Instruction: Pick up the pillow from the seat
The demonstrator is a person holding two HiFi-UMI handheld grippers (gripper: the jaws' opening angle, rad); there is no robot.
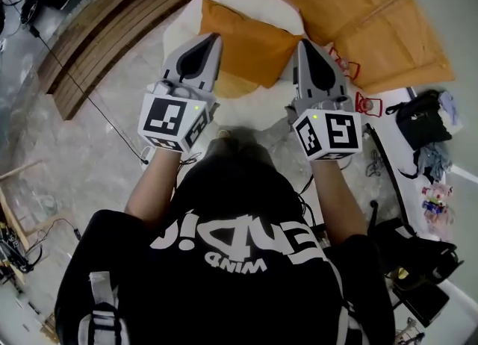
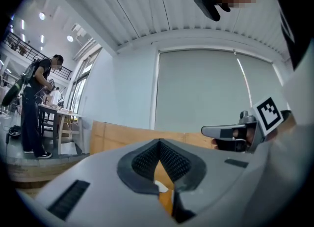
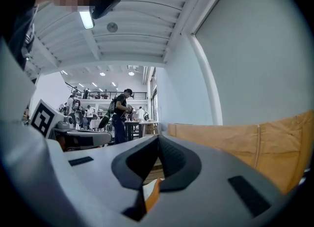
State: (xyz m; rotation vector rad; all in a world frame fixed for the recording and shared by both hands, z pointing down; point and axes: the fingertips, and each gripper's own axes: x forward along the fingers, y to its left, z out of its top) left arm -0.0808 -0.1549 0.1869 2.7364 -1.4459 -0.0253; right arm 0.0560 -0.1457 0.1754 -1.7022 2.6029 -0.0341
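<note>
An orange pillow (image 1: 250, 45) lies on a round white seat (image 1: 181, 26), one corner pointing toward me. My left gripper (image 1: 214, 37) hovers over the pillow's left edge with its jaws shut and nothing between them. My right gripper (image 1: 305, 43) hangs over the pillow's right corner, also shut and empty. In the left gripper view the pads meet at the tip (image 2: 159, 141), and a sliver of the orange pillow (image 2: 166, 197) shows through the gap below them. The right gripper view shows the same closed tip (image 3: 158, 137).
A large orange cushion (image 1: 358, 7) lies behind the seat at the upper right. Curved wooden steps (image 1: 112, 22) run along the left, with a black cable on the floor. A black bag (image 1: 422, 116) and small items sit on the right. People stand at tables in the background.
</note>
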